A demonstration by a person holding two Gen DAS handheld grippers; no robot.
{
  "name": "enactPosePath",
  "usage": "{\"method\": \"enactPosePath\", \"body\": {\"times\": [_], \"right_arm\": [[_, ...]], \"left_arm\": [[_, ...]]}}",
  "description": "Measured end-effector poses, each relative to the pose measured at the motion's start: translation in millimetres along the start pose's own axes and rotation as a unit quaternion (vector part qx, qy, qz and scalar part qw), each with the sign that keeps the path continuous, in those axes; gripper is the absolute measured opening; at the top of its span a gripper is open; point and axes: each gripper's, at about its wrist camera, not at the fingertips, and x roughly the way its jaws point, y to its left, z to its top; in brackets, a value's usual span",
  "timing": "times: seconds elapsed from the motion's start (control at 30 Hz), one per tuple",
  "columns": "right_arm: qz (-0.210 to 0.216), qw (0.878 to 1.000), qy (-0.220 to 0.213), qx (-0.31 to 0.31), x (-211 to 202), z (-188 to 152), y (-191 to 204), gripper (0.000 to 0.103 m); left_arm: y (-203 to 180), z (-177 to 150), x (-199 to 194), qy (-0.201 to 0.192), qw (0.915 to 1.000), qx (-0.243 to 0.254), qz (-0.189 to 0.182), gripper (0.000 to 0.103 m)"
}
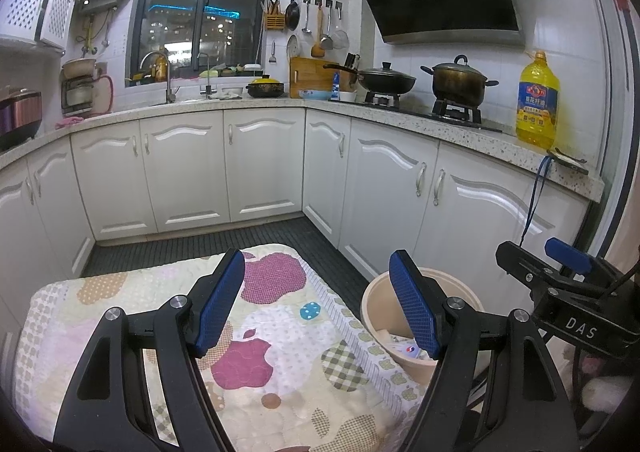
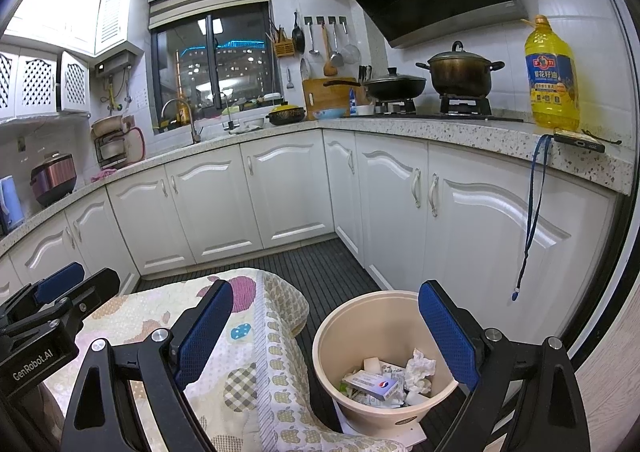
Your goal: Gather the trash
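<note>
Both wrist cameras look forward and slightly down from low over the quilted mat, facing the corner cabinets. The right view sits nearer the bin; both share mat, bin and stove counter.

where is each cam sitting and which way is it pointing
Left wrist: on the left gripper, above the quilted cover, facing the kitchen corner; own open fingers show, with the right gripper at right.
Right wrist: on the right gripper, over the trash bin; own open fingers show, with the left gripper at left.
Shared: cover, bin, oil bottle.
</note>
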Motion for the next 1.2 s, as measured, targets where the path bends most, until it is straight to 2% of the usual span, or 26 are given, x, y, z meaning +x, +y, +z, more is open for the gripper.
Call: {"method": "enactPosePath", "body": {"times": [0.97, 1.2], "right_arm": [[0.002, 1.0, 0.012, 0.0, 9.7, -4.2, -2.7, 0.093], [0.001, 1.0, 0.011, 0.0, 10.5, -4.6, -2.9, 0.093]], "left_arm": [[-7.9, -0.4, 7.0, 0.012, 0.9999, 0.003, -0.008, 0.074], [-7.7, -2.5, 8.1, 0.01, 0.9996, -0.002, -0.025, 0.074]]}}
